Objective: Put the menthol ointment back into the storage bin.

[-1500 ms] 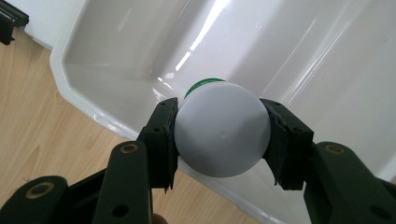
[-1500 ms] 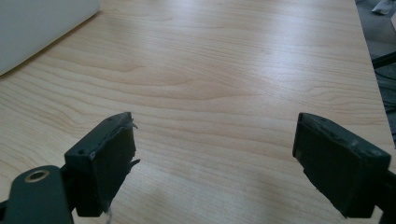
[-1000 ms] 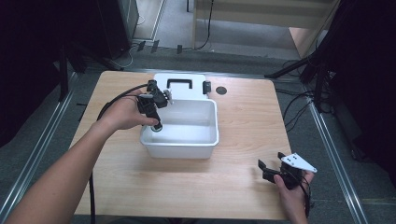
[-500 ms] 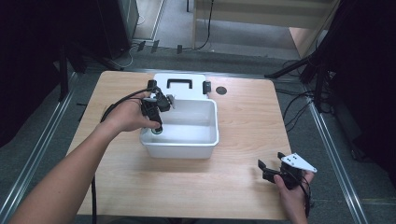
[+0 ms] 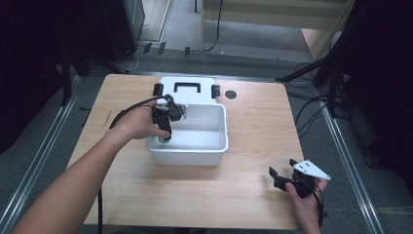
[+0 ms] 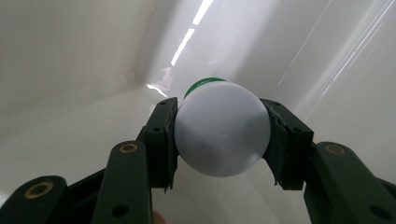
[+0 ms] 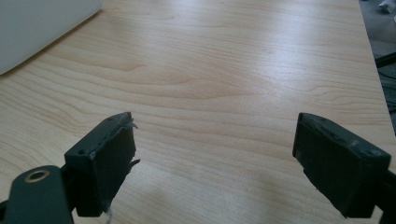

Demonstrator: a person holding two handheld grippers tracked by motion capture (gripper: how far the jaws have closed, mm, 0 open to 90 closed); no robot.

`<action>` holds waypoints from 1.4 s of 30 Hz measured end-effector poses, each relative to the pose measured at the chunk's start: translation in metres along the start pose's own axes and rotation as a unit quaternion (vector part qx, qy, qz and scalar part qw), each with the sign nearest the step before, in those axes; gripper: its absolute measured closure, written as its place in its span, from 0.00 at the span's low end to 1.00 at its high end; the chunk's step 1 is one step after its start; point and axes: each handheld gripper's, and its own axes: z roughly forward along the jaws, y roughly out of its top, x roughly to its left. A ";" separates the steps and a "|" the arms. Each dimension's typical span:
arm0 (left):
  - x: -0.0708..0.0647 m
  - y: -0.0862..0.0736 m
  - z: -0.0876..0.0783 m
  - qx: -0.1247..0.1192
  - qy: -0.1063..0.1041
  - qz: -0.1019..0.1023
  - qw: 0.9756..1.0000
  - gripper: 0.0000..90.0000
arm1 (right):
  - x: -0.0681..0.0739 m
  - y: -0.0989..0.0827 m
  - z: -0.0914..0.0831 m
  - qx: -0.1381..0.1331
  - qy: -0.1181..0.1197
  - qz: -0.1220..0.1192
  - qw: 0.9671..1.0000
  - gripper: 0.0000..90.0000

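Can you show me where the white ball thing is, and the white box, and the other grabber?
white round bottle (image 6: pixel 222 135), left gripper view, its rounded white end.
white bin (image 5: pixel 187 157), high view, its front wall.
right gripper (image 5: pixel 281 169), high view, between its open jaws.

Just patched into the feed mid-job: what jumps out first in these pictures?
The white plastic bottle with a green band stands out, clamped between the jaws of the left gripper, which reaches down into the white rectangular plastic bin at the middle of the light wooden table. Behind the bin lies its white lid with a black handle. At the table's near right corner, the right gripper rests with jaws wide apart, holding nothing.
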 end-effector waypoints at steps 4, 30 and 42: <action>-0.001 0.003 0.003 0.013 0.001 0.005 1.000 0.57 | 0.000 0.000 0.000 0.000 0.000 0.000 1.000 0.15; -0.005 0.002 0.008 0.025 0.000 0.003 1.000 0.53 | 0.000 0.000 0.000 0.000 0.002 0.002 1.000 0.15; 0.005 -0.015 -0.023 -0.038 -0.019 -0.028 0.999 0.52 | 0.000 0.000 0.000 0.001 0.001 0.001 1.000 0.15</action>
